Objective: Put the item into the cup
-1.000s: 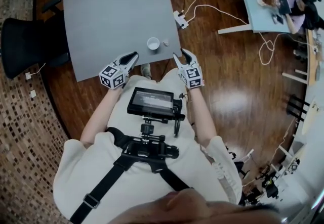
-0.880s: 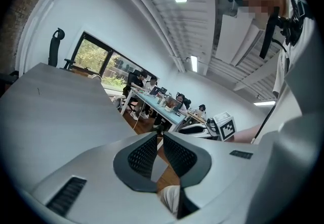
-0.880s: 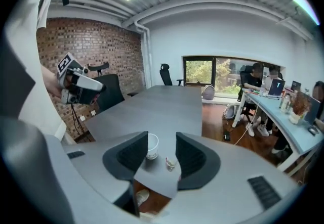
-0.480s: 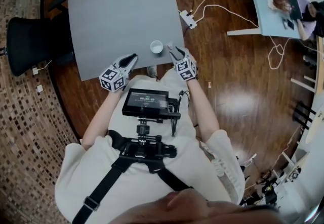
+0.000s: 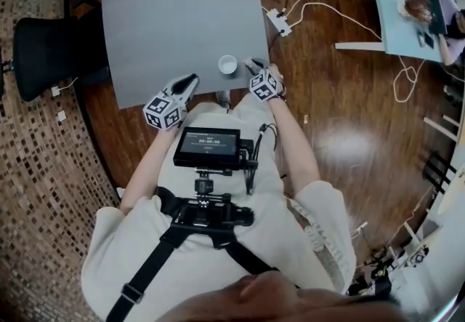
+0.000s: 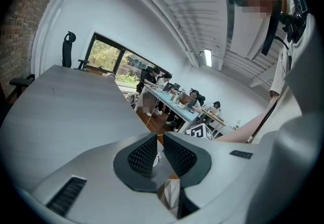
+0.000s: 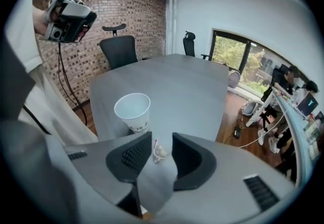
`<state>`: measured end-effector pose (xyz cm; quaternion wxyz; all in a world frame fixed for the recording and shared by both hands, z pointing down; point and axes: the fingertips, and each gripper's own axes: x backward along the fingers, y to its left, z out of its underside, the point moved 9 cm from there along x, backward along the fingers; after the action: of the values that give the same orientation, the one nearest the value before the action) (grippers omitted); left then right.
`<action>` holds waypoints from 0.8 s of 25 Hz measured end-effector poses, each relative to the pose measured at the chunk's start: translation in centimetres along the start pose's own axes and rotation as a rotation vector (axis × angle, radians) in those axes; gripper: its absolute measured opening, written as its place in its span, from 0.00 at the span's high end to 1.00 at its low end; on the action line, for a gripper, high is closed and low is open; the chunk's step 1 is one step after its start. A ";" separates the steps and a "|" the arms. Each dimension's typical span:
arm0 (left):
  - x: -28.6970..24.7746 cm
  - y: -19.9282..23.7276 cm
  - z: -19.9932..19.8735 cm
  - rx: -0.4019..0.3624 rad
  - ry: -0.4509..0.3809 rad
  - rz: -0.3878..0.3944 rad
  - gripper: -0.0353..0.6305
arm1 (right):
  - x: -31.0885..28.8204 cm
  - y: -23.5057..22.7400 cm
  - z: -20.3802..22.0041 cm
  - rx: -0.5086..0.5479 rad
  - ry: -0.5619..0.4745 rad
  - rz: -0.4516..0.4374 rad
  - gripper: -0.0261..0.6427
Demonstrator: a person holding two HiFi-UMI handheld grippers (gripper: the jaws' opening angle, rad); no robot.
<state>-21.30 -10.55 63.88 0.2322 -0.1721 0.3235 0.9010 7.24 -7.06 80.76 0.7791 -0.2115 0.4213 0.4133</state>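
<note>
Right gripper [image 7: 162, 138] low at the table's [image 7: 167, 81] near right corner. Its jaws are apart and have just been closing. The small wrapped item [image 7: 159, 153] lies between them, pads not yet on it, just beside the cup [image 7: 132, 110]. Best to centre the item and close fully before lifting. Left gripper [image 6: 159, 139] is empty, jaws a sliver apart.

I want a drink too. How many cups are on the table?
1. The white cup stands by the grey table's near edge, beside the small wrapped item. None looks hidden.
</note>
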 end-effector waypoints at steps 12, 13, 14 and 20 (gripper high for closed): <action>1.8 0.8 1.0 0.029 0.012 -0.032 0.89 | -1.1 0.7 0.2 -0.019 0.031 -0.016 0.86; 1.8 0.9 1.0 0.031 0.010 -0.034 0.89 | -1.2 0.6 0.3 -0.022 0.033 -0.017 0.89; 1.8 1.0 1.0 0.031 0.009 -0.036 0.89 | -1.2 0.6 0.4 -0.025 0.035 -0.019 0.92; 1.2 1.3 1.0 0.023 0.011 -0.027 0.89 | -1.6 0.6 0.8 -0.042 0.047 -0.026 0.95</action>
<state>-23.20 -10.41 64.70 0.2446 -0.1788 0.3326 0.8931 6.66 -6.86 82.53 0.7696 -0.2427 0.4280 0.4069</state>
